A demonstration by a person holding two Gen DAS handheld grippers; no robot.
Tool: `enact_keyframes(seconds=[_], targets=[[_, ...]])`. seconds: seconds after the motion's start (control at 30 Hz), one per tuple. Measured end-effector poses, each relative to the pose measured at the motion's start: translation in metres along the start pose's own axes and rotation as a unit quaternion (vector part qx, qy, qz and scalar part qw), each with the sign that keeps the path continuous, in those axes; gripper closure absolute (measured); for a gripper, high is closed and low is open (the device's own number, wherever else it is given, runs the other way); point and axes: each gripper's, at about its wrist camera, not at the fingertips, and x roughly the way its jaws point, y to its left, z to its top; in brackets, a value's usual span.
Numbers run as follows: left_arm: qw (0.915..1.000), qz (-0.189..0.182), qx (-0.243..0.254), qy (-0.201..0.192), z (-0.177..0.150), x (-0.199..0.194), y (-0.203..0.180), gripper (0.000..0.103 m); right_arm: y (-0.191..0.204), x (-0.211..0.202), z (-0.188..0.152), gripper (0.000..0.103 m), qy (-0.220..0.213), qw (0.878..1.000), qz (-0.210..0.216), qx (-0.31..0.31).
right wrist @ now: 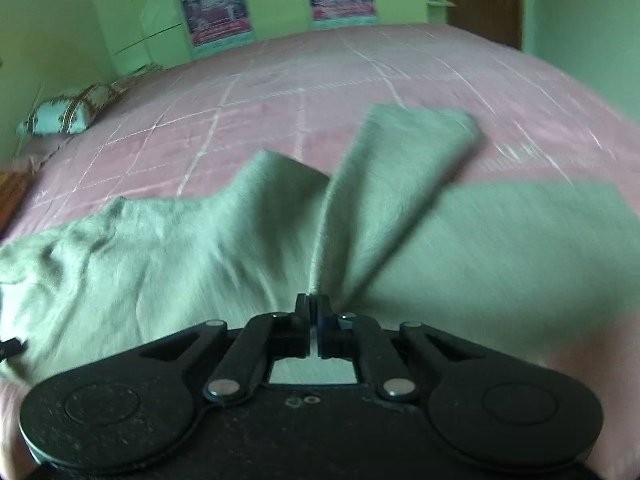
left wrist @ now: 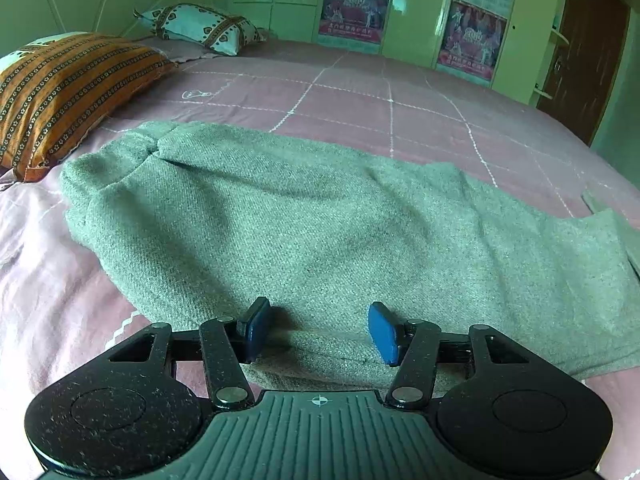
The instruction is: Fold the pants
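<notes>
Two grippers work the grey pants (left wrist: 320, 216), which lie spread on the pink bedspread (left wrist: 360, 92). The right gripper (right wrist: 314, 312) has its jaws pinched tight on a fabric edge, and a raised fold runs straight ahead of them, with the hem end beyond. The left gripper (left wrist: 322, 334) stands wide open, holding nothing, low over the near cloth edge that lies between and just under its blue pads (left wrist: 384, 336). To do this fold well, the left should probably pin that edge while the right carries its pinch across evenly, keeping seams aligned.
</notes>
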Motion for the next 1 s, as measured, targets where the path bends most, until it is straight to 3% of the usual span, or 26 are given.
enact_keyframes(seconds=[0.1,0.17,0.27,0.4,0.5,0.53,0.57,0.7,0.83,0.87,0.9,0.93,1.0], targets=[[1.0,-0.001,0.003,-0.003,-0.001,0.0,0.001,0.048,-0.022,-0.012,-0.025,0.103,0.018,1.0,0.009,0.021],[1.0,-0.004,0.004,-0.005,-0.002,0.0,0.002,0.048,-0.027,-0.026,-0.027,0.103,-0.009,0.999,0.019,0.028],[0.9999,-0.007,0.001,-0.008,-0.002,0.0,0.003,0.048,-0.02,-0.032,-0.005,0.088,-0.062,0.998,0.014,0.01],[0.9999,-0.009,-0.006,-0.008,-0.003,-0.001,0.004,0.048,-0.001,-0.005,0.032,0.088,-0.068,0.997,0.006,-0.031],[0.9999,-0.01,-0.007,-0.008,-0.003,-0.001,0.004,0.048,0.015,0.024,0.047,0.074,-0.051,0.993,-0.06,-0.088],[0.9999,-0.01,-0.007,-0.008,-0.003,-0.001,0.004,0.048,0.016,0.031,0.051,0.077,-0.042,0.992,-0.071,-0.098],[0.9999,-0.01,-0.007,-0.008,-0.003,-0.001,0.004,0.048,0.009,0.03,0.051,0.103,-0.041,0.994,-0.056,-0.088],[0.9999,-0.009,-0.008,-0.009,-0.003,-0.001,0.003,0.048,-0.019,-0.002,0.028,0.103,-0.055,0.997,-0.047,-0.031],[0.9999,-0.006,-0.003,-0.008,-0.003,0.0,0.002,0.048,-0.059,-0.026,-0.015,0.103,-0.064,0.995,0.004,0.075],[1.0,-0.005,-0.001,-0.007,-0.002,0.0,0.001,0.048,-0.066,-0.021,-0.022,0.103,-0.059,0.995,-0.01,0.079],[1.0,-0.002,0.003,-0.003,0.0,0.0,0.0,0.048,-0.071,-0.014,-0.026,0.095,-0.045,0.996,-0.016,0.079],[1.0,0.002,0.005,0.0,0.003,-0.002,-0.001,0.048,-0.077,-0.012,-0.025,0.094,-0.041,0.996,-0.007,0.084],[1.0,-0.005,-0.006,-0.003,0.009,-0.009,-0.003,0.048,-0.071,-0.027,-0.014,0.086,-0.077,0.995,-0.011,0.056]])
